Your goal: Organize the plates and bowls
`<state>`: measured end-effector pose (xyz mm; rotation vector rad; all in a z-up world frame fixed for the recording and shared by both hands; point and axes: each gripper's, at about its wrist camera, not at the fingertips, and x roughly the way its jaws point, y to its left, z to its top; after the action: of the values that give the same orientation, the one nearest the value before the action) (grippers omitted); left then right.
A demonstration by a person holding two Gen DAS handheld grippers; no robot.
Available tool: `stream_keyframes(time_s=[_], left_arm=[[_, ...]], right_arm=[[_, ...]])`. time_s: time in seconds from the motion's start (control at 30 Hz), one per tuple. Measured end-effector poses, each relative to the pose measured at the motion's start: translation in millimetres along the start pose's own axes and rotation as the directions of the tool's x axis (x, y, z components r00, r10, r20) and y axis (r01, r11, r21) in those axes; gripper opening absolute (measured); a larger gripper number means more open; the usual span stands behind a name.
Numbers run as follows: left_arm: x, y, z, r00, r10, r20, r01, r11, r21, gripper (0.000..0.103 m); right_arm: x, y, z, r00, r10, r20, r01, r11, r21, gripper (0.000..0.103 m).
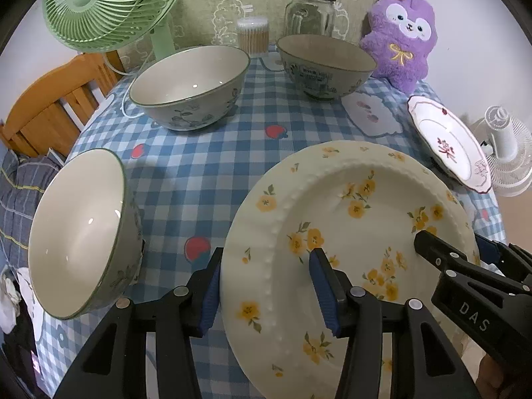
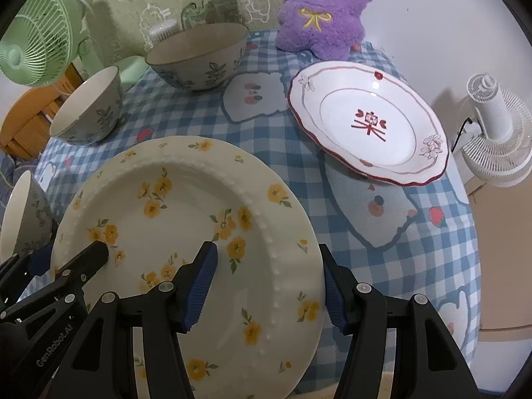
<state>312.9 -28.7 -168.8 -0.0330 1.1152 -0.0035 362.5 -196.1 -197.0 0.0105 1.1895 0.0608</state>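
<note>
Yellow-flowered plate (image 1: pixel 349 232) sits straddled at nine by the left gripper (image 1: pixel 266 286) and at three by the right gripper (image 2: pixel 269 286), both half-open with pads apparently not pinching, so an uneven squeeze could tip it.

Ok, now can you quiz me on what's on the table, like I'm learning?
1. How many bowls stand on the checked tablecloth?
2. True or false: the purple plush toy sits inside a bowl.
3. The jaws of the left gripper and the right gripper straddle the rim of which plate? A: the red-trimmed plate. B: the yellow-flower plate.

Key: 1. Three. 2. False, it sits on the cloth at the back. 3. B.
</note>
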Motion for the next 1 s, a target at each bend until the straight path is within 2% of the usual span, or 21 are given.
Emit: stream_keyframes(time_s=[0.5, 1.0], left_arm=[[-46.5, 8.8, -10.9, 0.998, -0.023, 0.056, 0.023, 1.0, 0.005, 0.05], [-86.7, 11.3, -32.0, 0.992, -0.053, 0.114, 0.047, 0.997, 0.057, 0.05]], right_arm=[[-50.9, 8.4, -10.2, 0.998, -0.025, 0.061, 0.024, 1.0, 0.013, 0.062], [-100.1, 16.5, -47.9, 0.991, -0.072, 0.109, 0.063, 0.995, 0.08, 0.062]])
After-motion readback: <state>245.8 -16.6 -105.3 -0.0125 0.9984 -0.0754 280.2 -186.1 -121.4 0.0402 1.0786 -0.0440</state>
